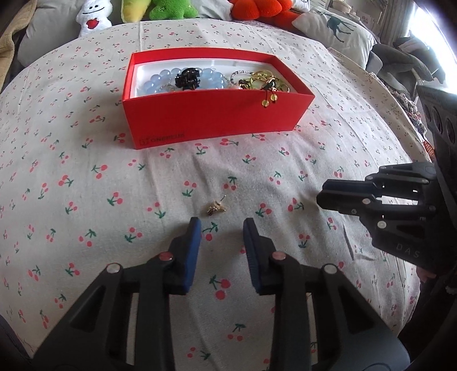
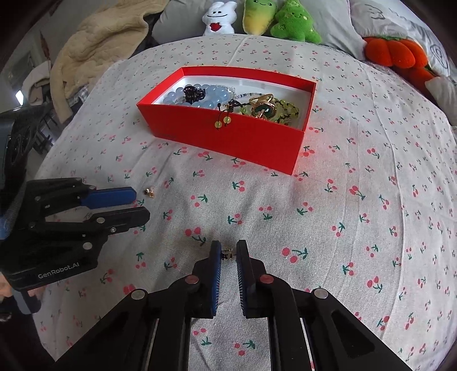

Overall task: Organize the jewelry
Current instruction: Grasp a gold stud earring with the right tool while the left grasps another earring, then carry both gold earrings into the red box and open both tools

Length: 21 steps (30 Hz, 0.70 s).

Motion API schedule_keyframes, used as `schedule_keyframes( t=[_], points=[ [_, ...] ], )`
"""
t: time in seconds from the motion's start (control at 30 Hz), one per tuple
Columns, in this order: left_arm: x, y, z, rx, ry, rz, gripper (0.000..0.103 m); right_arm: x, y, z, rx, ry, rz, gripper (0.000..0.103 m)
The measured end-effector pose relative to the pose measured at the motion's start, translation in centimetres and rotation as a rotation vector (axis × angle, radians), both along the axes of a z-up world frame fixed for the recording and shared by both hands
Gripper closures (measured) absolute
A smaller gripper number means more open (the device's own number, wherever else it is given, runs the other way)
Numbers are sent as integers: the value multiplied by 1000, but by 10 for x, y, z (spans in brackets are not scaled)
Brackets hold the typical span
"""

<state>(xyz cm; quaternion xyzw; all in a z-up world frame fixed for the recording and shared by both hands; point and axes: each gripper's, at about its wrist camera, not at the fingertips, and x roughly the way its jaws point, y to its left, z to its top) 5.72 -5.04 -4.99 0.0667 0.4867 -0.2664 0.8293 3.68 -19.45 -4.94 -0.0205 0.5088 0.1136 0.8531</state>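
Note:
A red box (image 1: 211, 117) (image 2: 242, 142) sits on the cherry-print bedspread and holds a blue bead bracelet (image 1: 162, 80) (image 2: 214, 95), a black hair claw (image 1: 187, 77) (image 2: 193, 92) and gold and green jewelry (image 1: 262, 81) (image 2: 267, 110); a beaded tassel hangs over its near wall. A small gold earring (image 1: 214, 208) (image 2: 149, 191) lies on the cloth just ahead of my open left gripper (image 1: 222, 225) (image 2: 141, 204). My right gripper (image 2: 228, 252) (image 1: 321, 192) is shut on a second small gold earring (image 2: 227, 253) just above the cloth.
Plush toys line the far edge of the bed: white (image 2: 218, 20), yellow-green (image 2: 258, 15), green (image 2: 295, 24), orange (image 2: 395, 52). A beige blanket (image 2: 97, 54) lies at the far left. Pillows (image 1: 337, 31) sit at the far right.

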Motion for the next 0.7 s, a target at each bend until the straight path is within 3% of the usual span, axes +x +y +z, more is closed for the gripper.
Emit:
schedule_keyframes(
  t=[0.3, 0.7],
  points=[
    [8, -5, -4, 9, 3, 12, 89, -1, -12, 3, 10, 3, -13, 92],
    [6, -10, -2, 29, -26, 1, 98, -1, -16, 10, 28, -1, -21, 92]
  ],
)
